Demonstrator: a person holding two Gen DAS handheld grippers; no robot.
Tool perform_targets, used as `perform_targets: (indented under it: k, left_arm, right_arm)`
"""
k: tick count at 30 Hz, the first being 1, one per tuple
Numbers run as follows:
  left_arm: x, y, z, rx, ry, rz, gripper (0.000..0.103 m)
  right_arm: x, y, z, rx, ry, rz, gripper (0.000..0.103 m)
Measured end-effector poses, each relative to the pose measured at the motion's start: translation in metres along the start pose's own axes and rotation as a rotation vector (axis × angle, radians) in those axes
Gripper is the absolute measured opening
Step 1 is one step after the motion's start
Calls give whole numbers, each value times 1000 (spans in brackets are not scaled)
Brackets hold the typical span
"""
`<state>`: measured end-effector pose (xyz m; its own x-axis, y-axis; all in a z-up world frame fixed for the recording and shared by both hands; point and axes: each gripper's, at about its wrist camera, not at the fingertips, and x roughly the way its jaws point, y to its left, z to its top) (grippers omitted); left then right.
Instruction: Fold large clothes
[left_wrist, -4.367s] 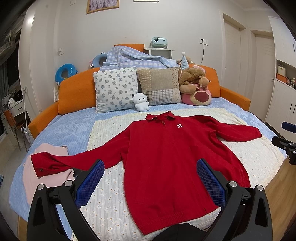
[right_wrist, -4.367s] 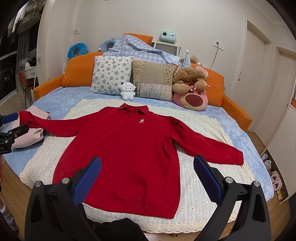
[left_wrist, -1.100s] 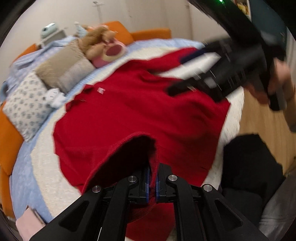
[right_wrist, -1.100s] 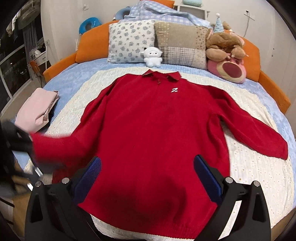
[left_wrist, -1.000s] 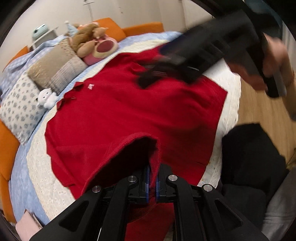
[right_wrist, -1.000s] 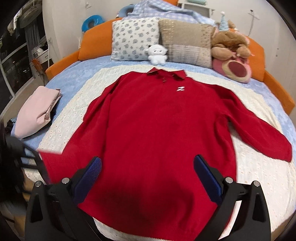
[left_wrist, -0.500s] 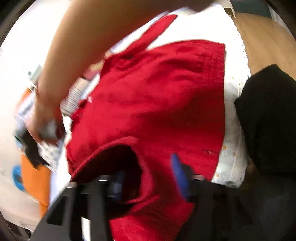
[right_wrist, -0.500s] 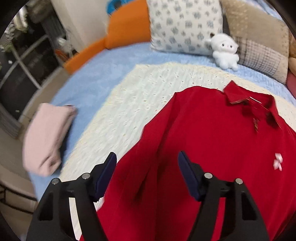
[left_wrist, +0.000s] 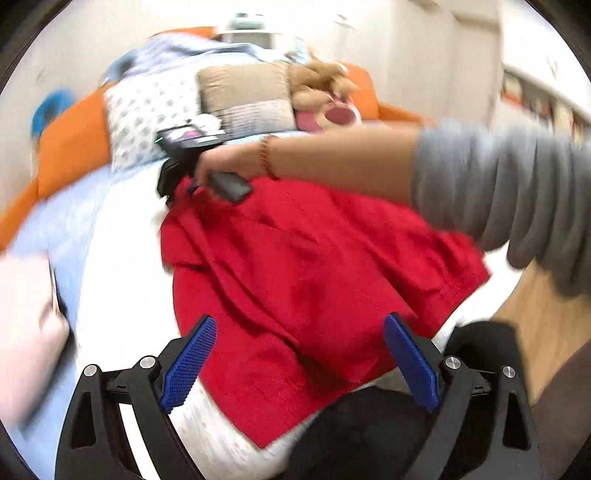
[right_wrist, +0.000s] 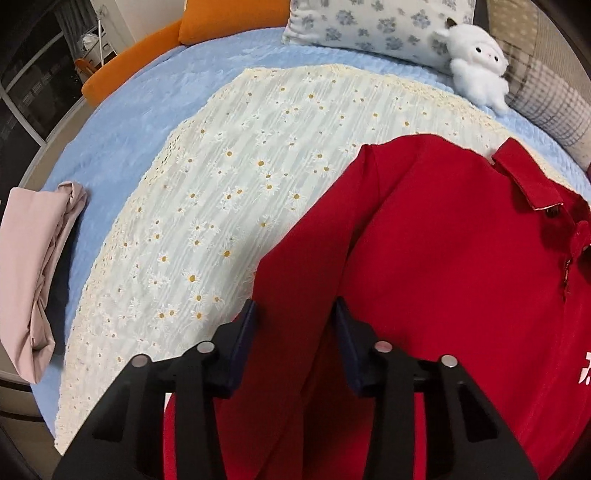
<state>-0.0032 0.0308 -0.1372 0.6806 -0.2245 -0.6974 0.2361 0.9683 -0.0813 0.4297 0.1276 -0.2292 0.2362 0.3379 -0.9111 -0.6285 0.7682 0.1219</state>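
A red long-sleeved sweater lies on the bed, its left sleeve folded in over the body. My left gripper hovers above the hem end with its jaws opening wide and nothing held. A person's bare forearm reaches across and holds my right gripper at the sweater's left shoulder. In the right wrist view, the right gripper points down onto the sweater beside the collar. Its jaws are closing with a fold of red cloth lying between them, and the pads are not pressing on it.
A cream daisy-print blanket covers the blue bed under the sweater. A folded pink garment lies at the bed's left edge. Pillows and a white plush toy line the orange headboard. Wooden floor shows at the right.
My left gripper let go of the red sleeve end and opened wide. My right gripper swung over to the sweater's left shoulder, dropped close to the cloth and narrowed its jaws.
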Motion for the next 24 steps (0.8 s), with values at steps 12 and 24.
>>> perform_targets:
  k: [12, 24]
  left_arm:
    - [80, 17, -5, -373, 125, -176, 97]
    - [114, 13, -11, -454, 227, -216, 17]
  right_arm:
    - [-7, -10, 5, 71, -33, 45, 29]
    - [-12, -21, 5, 68, -45, 75, 8]
